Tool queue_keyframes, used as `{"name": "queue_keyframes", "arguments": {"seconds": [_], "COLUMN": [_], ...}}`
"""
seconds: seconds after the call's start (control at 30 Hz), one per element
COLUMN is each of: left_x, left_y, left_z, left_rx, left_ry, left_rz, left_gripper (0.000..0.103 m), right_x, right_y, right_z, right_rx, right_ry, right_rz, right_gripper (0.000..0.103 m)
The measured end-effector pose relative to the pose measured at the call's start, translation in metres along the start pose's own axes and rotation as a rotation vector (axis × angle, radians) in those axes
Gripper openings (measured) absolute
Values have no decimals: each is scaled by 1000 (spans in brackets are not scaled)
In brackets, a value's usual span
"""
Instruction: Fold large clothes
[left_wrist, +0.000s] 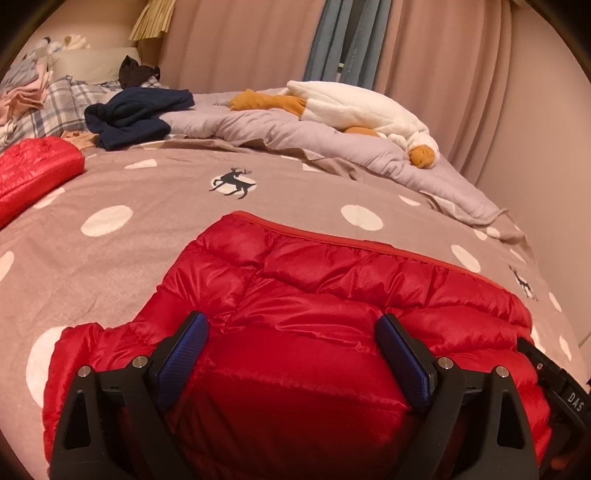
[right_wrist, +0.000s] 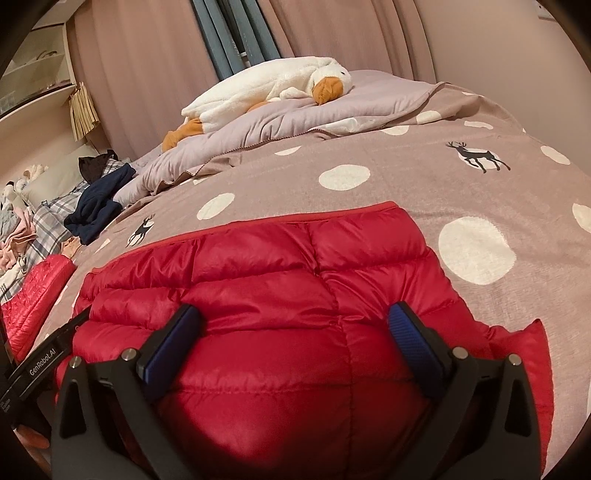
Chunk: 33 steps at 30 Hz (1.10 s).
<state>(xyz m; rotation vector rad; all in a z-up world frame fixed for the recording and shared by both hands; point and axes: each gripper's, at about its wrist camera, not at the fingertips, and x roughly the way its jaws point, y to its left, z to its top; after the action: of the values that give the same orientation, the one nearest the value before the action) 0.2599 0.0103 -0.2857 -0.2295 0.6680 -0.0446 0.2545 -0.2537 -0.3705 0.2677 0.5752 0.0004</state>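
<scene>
Right at the bottom of both views we see our tongs over a puffy red jacket (left_wrist: 306, 325). Our left gripper (left_wrist: 291, 332) has its two blue pads (left_wrist: 184, 350) spread wide apart, with the jacket under them and nothing squeezed. Our right gripper (right_wrist: 295, 325) is just the same, with its blue pads (right_wrist: 410, 336) far apart above the red cloth. At the lower right edge of the left view we can see a bit of the other black tool, and at the lower left of the right view too.

Our jacket lies flat in the lower middle of each view, on a brown bedspread (left_wrist: 155, 221) with white dots and little deer. Its top edge runs straight across the bed.

Farther out, at the left edge of the left view, lies another red padded thing (left_wrist: 33, 166). Above it, in the upper left, sits a dark blue garment (left_wrist: 136, 114) beside checked cloth (left_wrist: 55, 107). A white stuffed goose (right_wrist: 266, 88) with orange feet rests on a pale purple blanket (right_wrist: 332, 103) in the upper middle. Pink curtains (left_wrist: 240, 40) hang behind the bed.
</scene>
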Motion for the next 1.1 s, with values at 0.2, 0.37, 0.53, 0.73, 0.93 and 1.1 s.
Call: {"name": "queue_keyframes", "arguments": {"seconds": [0.2,0.37,0.53,0.73,0.93,1.1], "left_x": [1,2,2,2,1,-28], "left_y": [3,4,4,3,2,5], "left_z": [0,0,-1,-1,0,4], "left_rx": [-8,-16,-18,-20,-17,-68], "left_ry": [1,1,1,0,9,2], "left_rz": [-13,-21,-23,-22,-13,15], "left_gripper": [93,94,94,94,94,94], "right_x": [1,2,2,2,1,-13], "right_y": [-1,-3,-3,-3,-2,10], "right_z": [0,0,0,0,1,7], "right_rx": [9,17,17,17,12,-21], "right_ry": [-4,-5,-4,-5,-2,23], "right_rz": [15,28,27,28,14,-75], "right_gripper": [103,103,103,103,103,103]}}
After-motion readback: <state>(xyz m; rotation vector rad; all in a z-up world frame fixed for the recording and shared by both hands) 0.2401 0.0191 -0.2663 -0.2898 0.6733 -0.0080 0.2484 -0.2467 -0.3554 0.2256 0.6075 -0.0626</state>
